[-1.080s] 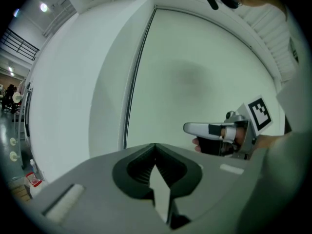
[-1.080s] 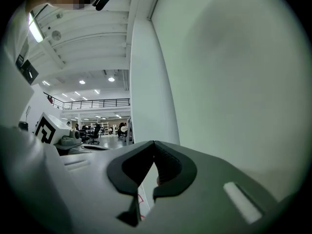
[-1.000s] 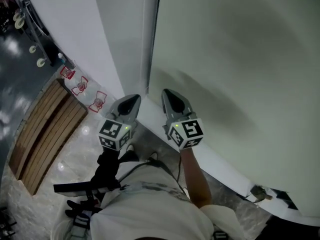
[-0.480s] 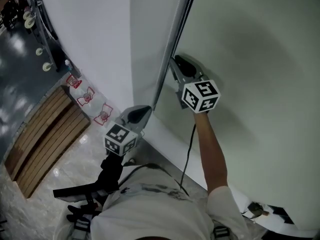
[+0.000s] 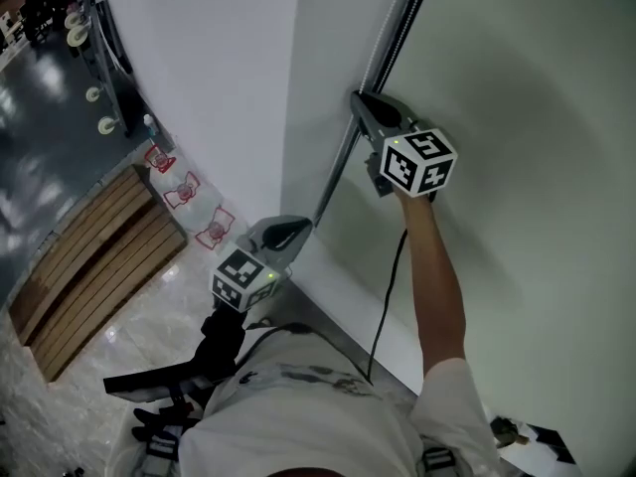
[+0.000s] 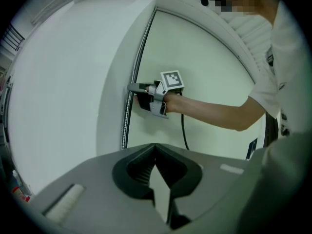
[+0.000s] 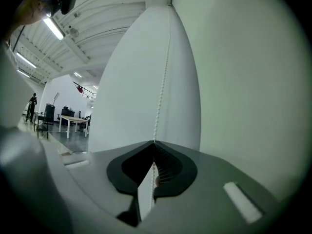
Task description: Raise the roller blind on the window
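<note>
The pale green roller blind (image 5: 537, 87) fills the right of the head view. Its bead chain (image 7: 163, 82) runs up the white frame edge (image 5: 383, 58). My right gripper (image 5: 360, 97) is raised at arm's length; its jaws have just been closing, and they are shut on the bead chain, which passes between the pads (image 7: 154, 143). In the left gripper view the right gripper (image 6: 130, 87) clamps the chain (image 6: 127, 116) high on the frame. My left gripper (image 5: 298, 229) hangs lower, near the chain's bottom, shut (image 6: 156, 147), with nothing seen between its jaws.
A white window sill (image 5: 348, 296) runs below the blind. A black cable (image 5: 388, 296) hangs from the right gripper. On the floor to the left lie a wooden bench (image 5: 94, 266) and red-labelled bottles (image 5: 189, 192). Tables (image 7: 73, 121) stand far off.
My right gripper has risen from beside the left gripper to high up the chain at the frame edge. The left gripper has stayed low, almost still.
</note>
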A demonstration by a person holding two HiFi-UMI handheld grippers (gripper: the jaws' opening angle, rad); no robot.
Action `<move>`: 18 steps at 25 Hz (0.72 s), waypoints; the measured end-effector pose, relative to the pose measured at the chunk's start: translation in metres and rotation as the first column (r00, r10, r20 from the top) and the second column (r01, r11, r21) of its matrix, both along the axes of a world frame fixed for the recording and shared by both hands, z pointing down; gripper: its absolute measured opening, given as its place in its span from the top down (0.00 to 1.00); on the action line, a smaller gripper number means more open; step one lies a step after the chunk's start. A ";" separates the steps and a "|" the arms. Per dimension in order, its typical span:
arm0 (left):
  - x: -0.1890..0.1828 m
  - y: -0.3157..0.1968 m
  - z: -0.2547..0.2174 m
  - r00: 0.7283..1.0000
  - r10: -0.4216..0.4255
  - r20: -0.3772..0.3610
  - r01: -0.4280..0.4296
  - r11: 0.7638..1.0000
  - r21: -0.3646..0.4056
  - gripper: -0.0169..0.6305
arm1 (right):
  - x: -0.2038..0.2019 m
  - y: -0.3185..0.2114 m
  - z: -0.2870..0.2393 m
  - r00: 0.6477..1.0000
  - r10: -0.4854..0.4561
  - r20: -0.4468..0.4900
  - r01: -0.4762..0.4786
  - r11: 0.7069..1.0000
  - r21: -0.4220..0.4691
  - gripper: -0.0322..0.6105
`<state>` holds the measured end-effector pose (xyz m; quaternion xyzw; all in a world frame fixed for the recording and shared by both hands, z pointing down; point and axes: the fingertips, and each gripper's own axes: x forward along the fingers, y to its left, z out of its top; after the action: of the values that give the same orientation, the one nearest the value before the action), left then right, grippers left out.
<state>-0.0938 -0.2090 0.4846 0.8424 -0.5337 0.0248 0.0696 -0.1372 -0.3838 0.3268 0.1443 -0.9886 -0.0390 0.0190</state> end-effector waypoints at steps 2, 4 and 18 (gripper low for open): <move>-0.003 -0.001 -0.004 1.000 0.001 0.001 -0.001 1.000 0.006 0.97 | 0.007 0.021 -0.003 0.999 -0.048 0.001 0.048 0.999 -0.007 0.94; -0.004 -0.001 -0.012 1.000 0.015 0.008 -0.015 1.000 0.027 0.97 | 0.017 0.048 -0.006 0.994 -0.105 -0.004 0.105 0.994 -0.019 0.94; 0.066 -0.008 -0.077 0.912 0.404 -0.068 -0.380 0.896 0.229 0.98 | 0.056 0.205 -0.023 0.912 -0.410 -0.004 0.409 0.910 -0.060 0.94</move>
<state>-0.0279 -0.2171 0.4077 0.9353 -0.3477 -0.0665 0.0040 -0.0812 -0.1790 0.3034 -0.0672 -0.9974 -0.0149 0.0228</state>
